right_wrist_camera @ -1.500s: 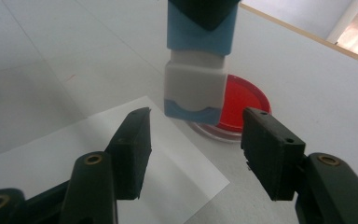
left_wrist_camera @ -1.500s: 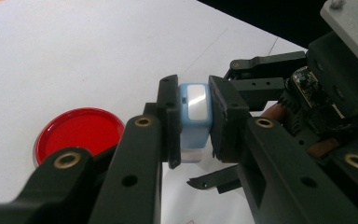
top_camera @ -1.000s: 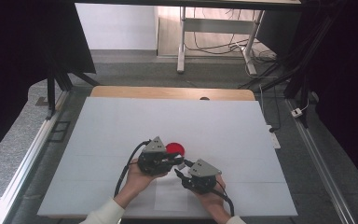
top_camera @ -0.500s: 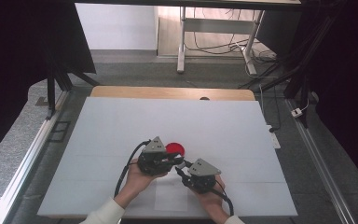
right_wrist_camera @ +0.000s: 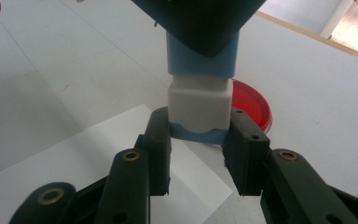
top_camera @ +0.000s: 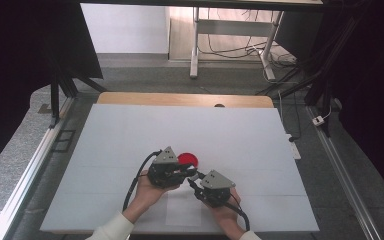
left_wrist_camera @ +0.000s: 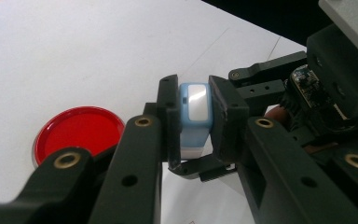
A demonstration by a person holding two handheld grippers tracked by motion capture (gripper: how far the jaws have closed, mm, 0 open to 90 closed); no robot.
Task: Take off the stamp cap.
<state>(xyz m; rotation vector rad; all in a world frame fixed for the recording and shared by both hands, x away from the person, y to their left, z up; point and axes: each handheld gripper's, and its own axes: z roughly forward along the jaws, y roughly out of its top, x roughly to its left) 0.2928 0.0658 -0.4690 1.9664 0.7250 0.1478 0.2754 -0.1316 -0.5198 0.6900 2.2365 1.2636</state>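
- We're over the white table (top_camera: 130, 150) now, and both hands sit close together near its front edge, above a sheet of paper (top_camera: 182, 212).
- Just beyond them lies the red dish (top_camera: 188, 160), flat on the table, with nothing touching it.
- The left gripper (top_camera: 182, 172) has its jaws clamped tight on the blue end of a small blue-and-white container (left_wrist_camera: 195, 116), holding it in the air above the table.
- The right gripper (top_camera: 194, 180) has just been closing its jaws, and in the right gripper view we see its pads (right_wrist_camera: 161, 135) pressed against the white end of that same container (right_wrist_camera: 198, 105).
- So here's the relation that counts: the container's long axis runs straight from one gripper to the other, blue end in the left, white end in the right, jaws facing each other nose to nose.
- We judge the coming move is a pull or a twist along that axis to part the two halves, and neither hand is nearer, since both already have hold.
- We'd watch for a slip on the smooth white end.
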